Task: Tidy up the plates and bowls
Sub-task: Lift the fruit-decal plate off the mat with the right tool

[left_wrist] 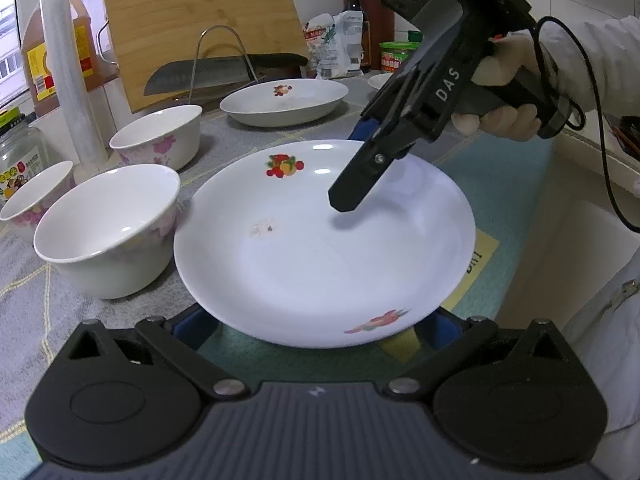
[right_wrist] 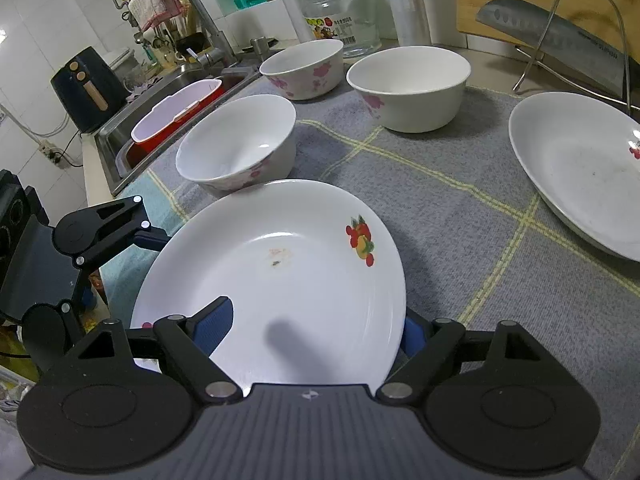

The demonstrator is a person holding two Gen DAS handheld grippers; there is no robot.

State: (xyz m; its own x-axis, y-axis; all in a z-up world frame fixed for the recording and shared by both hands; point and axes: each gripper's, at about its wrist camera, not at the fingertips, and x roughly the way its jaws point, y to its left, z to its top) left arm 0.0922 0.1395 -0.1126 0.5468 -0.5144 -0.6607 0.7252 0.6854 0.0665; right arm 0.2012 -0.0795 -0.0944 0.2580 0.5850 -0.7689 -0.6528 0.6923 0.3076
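While the round, glossy white plate (left_wrist: 320,248) is lying on the grey woven cloth (right_wrist: 460,208) beside three bowls, both wide-open tongs, left tongs (left_wrist: 316,330) and right tongs (right_wrist: 316,326), are straddling its rim.

Cutting board (left_wrist: 200,20), cleaver (right_wrist: 560,36), glass jar (right_wrist: 344,16) — grey mat (right_wrist: 460,208) underneath.

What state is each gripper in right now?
Left gripper: open, fingers wide at the plate rim.
Right gripper: open, straddling the plate rim, not clamped.
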